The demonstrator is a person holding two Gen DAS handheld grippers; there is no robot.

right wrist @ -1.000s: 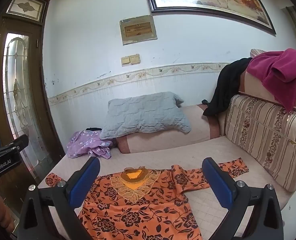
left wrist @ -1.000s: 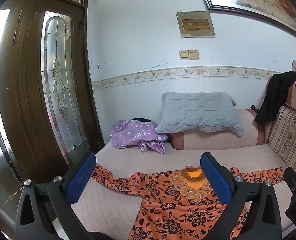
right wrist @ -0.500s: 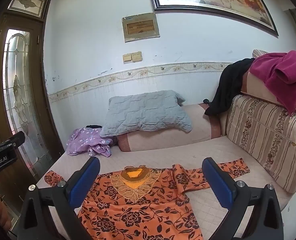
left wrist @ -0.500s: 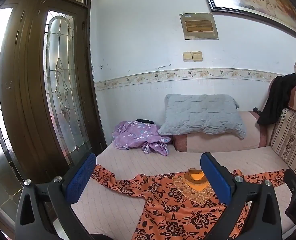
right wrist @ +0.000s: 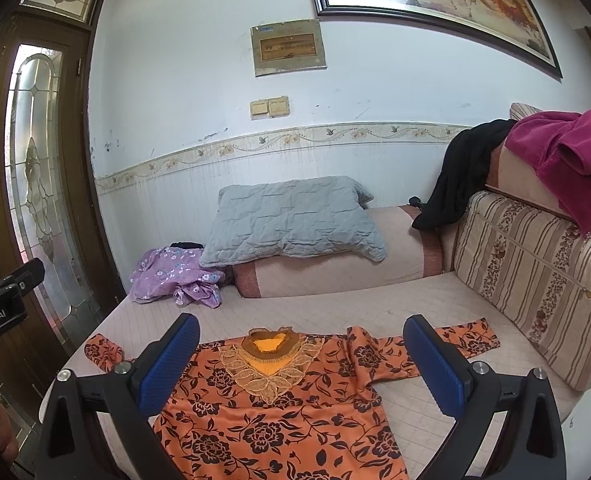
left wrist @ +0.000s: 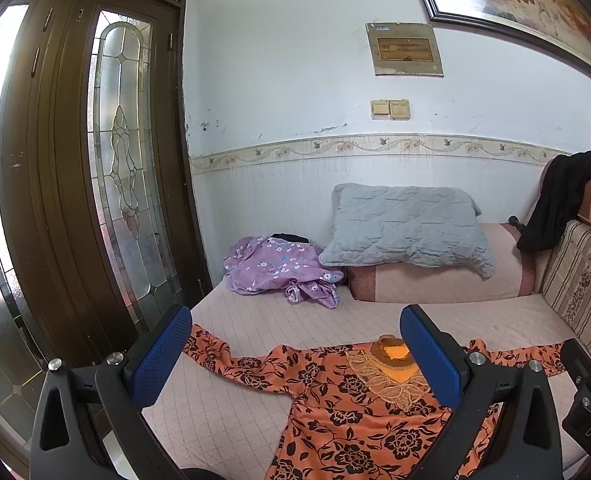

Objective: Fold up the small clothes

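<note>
An orange top with black flowers (left wrist: 347,420) lies flat on the pink sofa seat (left wrist: 255,312), neck toward the wall and both sleeves spread out. It also shows in the right wrist view (right wrist: 279,412). My left gripper (left wrist: 295,356) is open and empty, held above the top's left sleeve and shoulder. My right gripper (right wrist: 301,364) is open and empty, held above the top's collar and chest. Neither touches the cloth.
A crumpled purple flowered garment (left wrist: 279,268) lies at the seat's far left. A grey pillow (right wrist: 295,220) rests on the bolster. Black (right wrist: 463,176) and magenta (right wrist: 567,160) clothes hang over the striped backrest (right wrist: 535,280). A glass door (left wrist: 123,184) stands left.
Both grippers have tilted up and drawn back a little, so the top sits lower in both views. Both grippers stay open. The top has not moved.
</note>
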